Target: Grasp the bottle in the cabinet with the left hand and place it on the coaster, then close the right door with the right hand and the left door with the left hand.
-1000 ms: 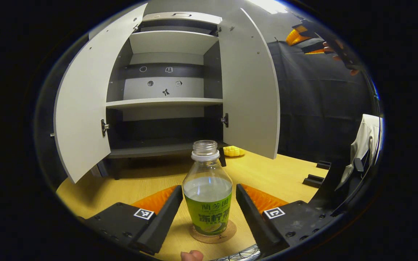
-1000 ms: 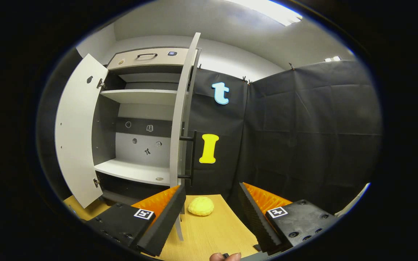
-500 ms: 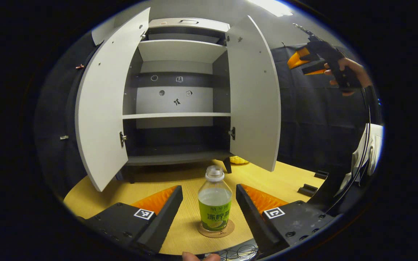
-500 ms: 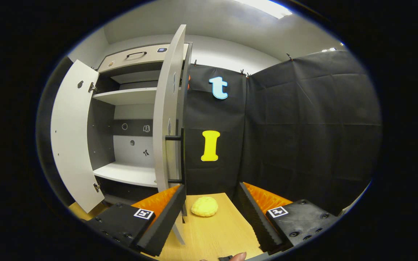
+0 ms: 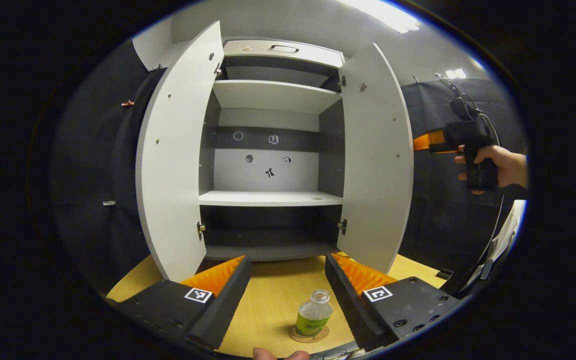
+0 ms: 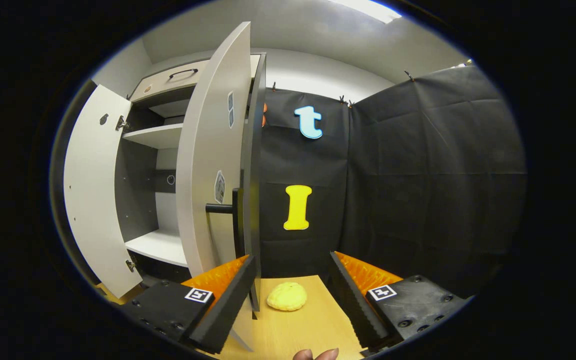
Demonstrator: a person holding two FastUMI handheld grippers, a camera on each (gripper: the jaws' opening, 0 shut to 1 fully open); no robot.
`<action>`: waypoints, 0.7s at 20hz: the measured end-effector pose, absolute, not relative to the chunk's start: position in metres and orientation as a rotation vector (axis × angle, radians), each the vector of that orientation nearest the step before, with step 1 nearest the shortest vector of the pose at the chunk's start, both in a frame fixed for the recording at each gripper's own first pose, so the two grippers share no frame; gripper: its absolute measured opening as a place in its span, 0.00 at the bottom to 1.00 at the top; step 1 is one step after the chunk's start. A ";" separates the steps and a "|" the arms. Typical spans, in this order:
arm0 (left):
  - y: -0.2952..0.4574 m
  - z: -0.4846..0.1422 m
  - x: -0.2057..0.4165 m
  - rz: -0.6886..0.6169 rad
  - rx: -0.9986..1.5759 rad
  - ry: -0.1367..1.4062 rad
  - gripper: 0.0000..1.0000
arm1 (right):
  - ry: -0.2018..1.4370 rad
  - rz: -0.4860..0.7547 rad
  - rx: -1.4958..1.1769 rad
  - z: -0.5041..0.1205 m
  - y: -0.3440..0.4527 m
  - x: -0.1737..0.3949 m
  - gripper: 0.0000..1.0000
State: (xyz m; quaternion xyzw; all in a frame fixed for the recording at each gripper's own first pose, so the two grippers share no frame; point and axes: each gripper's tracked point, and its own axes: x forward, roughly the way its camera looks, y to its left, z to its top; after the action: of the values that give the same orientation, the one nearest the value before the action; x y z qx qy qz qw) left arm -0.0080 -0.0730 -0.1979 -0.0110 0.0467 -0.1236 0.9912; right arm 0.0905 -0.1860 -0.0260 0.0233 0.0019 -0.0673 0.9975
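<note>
- The left tool (image 5: 288, 290) hangs above the pale wooden tabletop (image 5: 268, 305) with its two ridged fingers spread wide and nothing between them; it looks straight into the open cabinet.
- The small clear plastic bottle with a green label and no cap (image 5: 313, 314) stands upright on the round cork coaster (image 5: 309, 334), low between the left tool's fingers and apart from both.
- The right tool (image 6: 290, 295) is likewise released, its fingers apart and bare; it points past the outer edge of the right door toward the booth's black cloth wall (image 6: 418, 175).
- In the left gripper view the right tool shows farther off at the right, held level in a hand (image 5: 493, 165) wrapped around its dark grip, just beside the right door's edge; a cable runs from it.
- The tall grey flat-panel cabinet (image 5: 273, 150) has both doors swung open: the left door (image 5: 178, 170) and the right door (image 5: 378, 170) are smooth matt boards with small metal hinges.
- The right door carries a straight black bar handle (image 6: 235, 220) on its outer face, near the right tool's left finger.
- Inside are pale shelves (image 5: 270, 198) against a dark back panel with small stickers.
- A lumpy yellow foam-like object (image 6: 287, 296) lies on the tabletop between the right tool's fingers, farther on.
</note>
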 end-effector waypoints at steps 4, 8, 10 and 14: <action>-0.055 -0.187 -0.006 -0.228 -0.014 0.077 0.94 | 0.013 -0.127 0.095 -0.028 -0.177 0.091 1.00; -0.044 -0.184 -0.005 -0.220 0.013 0.071 0.94 | 0.012 -0.119 0.100 -0.029 -0.164 0.088 0.95; -0.042 -0.183 -0.005 -0.220 0.001 0.072 0.94 | 0.015 -0.090 0.112 -0.029 -0.149 0.087 0.95; -0.029 -0.178 -0.008 -0.199 -0.030 0.071 0.94 | 0.012 -0.021 0.116 -0.029 -0.113 0.088 0.98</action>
State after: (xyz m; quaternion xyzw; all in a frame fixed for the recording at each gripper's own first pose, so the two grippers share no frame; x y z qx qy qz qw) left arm -0.0084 -0.0288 -0.1776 -0.0149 0.0355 -0.0995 0.9943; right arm 0.0880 -0.1134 -0.0287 0.0582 0.0060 -0.0103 0.9982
